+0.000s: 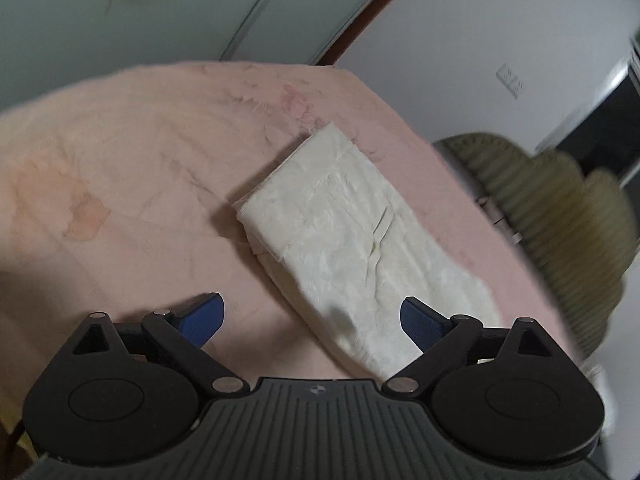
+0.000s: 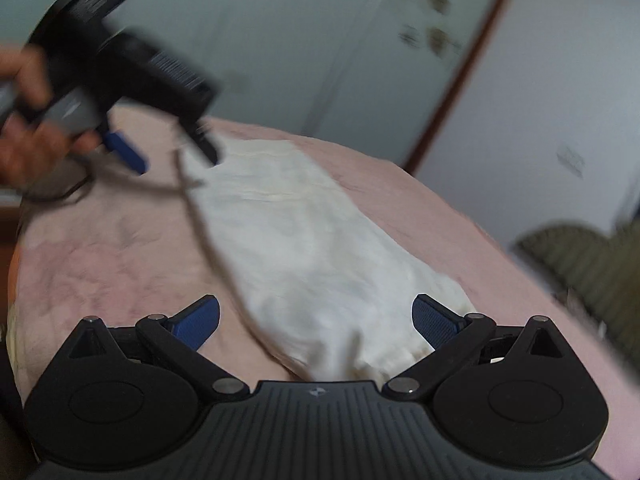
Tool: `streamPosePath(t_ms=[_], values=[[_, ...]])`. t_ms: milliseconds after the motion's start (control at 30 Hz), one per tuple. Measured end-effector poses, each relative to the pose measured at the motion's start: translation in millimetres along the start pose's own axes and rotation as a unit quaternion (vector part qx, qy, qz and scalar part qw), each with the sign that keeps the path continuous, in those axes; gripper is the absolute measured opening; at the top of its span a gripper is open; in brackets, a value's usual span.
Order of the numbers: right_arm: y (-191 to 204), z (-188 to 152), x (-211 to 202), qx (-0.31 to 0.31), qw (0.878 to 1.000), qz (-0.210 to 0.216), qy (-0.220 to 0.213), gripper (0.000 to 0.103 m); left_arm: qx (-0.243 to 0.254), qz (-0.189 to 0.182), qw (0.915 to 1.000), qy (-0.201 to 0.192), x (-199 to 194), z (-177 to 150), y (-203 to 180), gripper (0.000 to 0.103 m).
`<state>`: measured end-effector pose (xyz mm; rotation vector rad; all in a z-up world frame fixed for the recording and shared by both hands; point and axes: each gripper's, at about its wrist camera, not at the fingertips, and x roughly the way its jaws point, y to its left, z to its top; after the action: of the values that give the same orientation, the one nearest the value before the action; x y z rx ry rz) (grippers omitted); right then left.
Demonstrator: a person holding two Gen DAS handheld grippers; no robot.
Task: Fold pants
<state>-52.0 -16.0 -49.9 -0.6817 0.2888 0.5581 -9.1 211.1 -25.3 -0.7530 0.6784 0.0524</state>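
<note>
Lying folded: one pants [image 1: 352,236] bundle, one pink blanket [image 1: 132,168], two grippers' jaws apart.

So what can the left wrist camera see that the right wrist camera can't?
Only the left wrist view shows the folded end of the white pants sharply, with its stacked layers, and an orange stain on the cover.

Only the right wrist view shows the person's hand holding the left gripper from the outside, blurred.

Both show the white pants lying folded on the pink cover, an olive ribbed cushion at the right, the pale wall behind, and open blue gripper fingers holding nothing.
</note>
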Motion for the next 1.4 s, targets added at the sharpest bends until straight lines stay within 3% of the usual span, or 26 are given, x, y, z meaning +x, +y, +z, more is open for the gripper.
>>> streamPosePath(t_ms=[133,233,367,400,467,533,567,633,667,700,800,900,1067,1133,1200,1233,1333,1400], values=[[38.0,13.6,30.3,-0.103,0.995,-0.019,-0.001,0.103,-0.04,-0.047,0.998,0.01,8.9,8.2,6.7,0.097],[44.5,27.3,52.0,-0.108,0.994,-0.023,-0.011,0.103,-0.079,-0.087,0.9929,0.016,22.8,8.6,11.2,0.099],[45.5,42.2,79.2,-0.098,0.995,-0.016,-0.019,0.1,-0.096,-0.102,0.9902,-0.003,36.5,10.4,9.8,0.1],[42.3,45.3,83.1,-0.092,0.996,-0.003,-0.02,0.096,-0.102,-0.099,0.9898,-0.01,38.8,11.0,9.0,0.1],[39.4,50.7,90.2,-0.072,0.997,0.031,-0.016,0.062,-0.118,-0.091,0.9884,-0.028,40.4,11.3,7.2,0.101],[35.4,55.3,95.4,-0.039,0.997,0.065,-0.005,0.044,-0.116,-0.085,0.9891,-0.034,43.4,12.5,3.3,0.1],[34.5,56.6,96.0,-0.031,0.997,0.07,-0.002,0.042,-0.106,-0.081,0.9905,-0.034,43.8,12.8,0.9,0.095],[32.1,56.6,94.3,-0.027,0.997,0.074,-0.001,0.041,-0.084,-0.065,0.9939,-0.032,44.6,12.9,-0.5,0.068],[27.6,56.5,94.0,-0.01,0.997,0.082,0.0,0.04,-0.078,-0.055,0.9951,-0.025,47.7,12.5,0.6,0.041],[24.2,58.1,97.3,0.022,0.995,0.096,0.004,0.039,-0.082,-0.048,0.9953,-0.02,50.1,11.6,4.2,0.022],[-2.8,59.2,102.9,0.124,0.981,0.149,0.01,0.039,-0.105,-0.071,0.9916,-0.028,50.5,8.4,18.0,0.011],[-24.0,59.8,108.5,0.194,0.962,0.189,0.011,0.039,-0.067,-0.064,0.9935,-0.066,36.7,7.0,7.0,0.009],[-26.1,76.8,95.5,0.207,0.956,0.207,-0.022,0.039,0.027,-0.046,0.9896,-0.134,1.9,-2.7,-22.7,0.008],[-20.9,81.6,96.6,0.199,0.958,0.205,-0.017,0.042,0.042,-0.023,0.9915,-0.121,7.3,-5.0,-20.3,0.009],[-10.1,78.0,111.3,0.178,0.96,0.215,0.026,0.063,0.029,0.001,0.9961,-0.084,23.3,-5.2,-9.9,0.011],[-3.4,72.6,118.5,0.17,0.96,0.217,0.05,0.07,0.023,0.009,0.9969,-0.074,28.0,-5.9,-4.4,0.021],[-4.5,67.4,98.8,0.158,0.962,0.219,0.028,0.07,0.008,-0.011,0.9973,-0.072,29.3,-5.4,6.5,0.027],[-22.8,68.2,77.9,0.189,0.95,0.25,-0.011,0.07,-0.009,-0.027,0.9978,-0.06,31.4,-0.7,11.6,0.044]])
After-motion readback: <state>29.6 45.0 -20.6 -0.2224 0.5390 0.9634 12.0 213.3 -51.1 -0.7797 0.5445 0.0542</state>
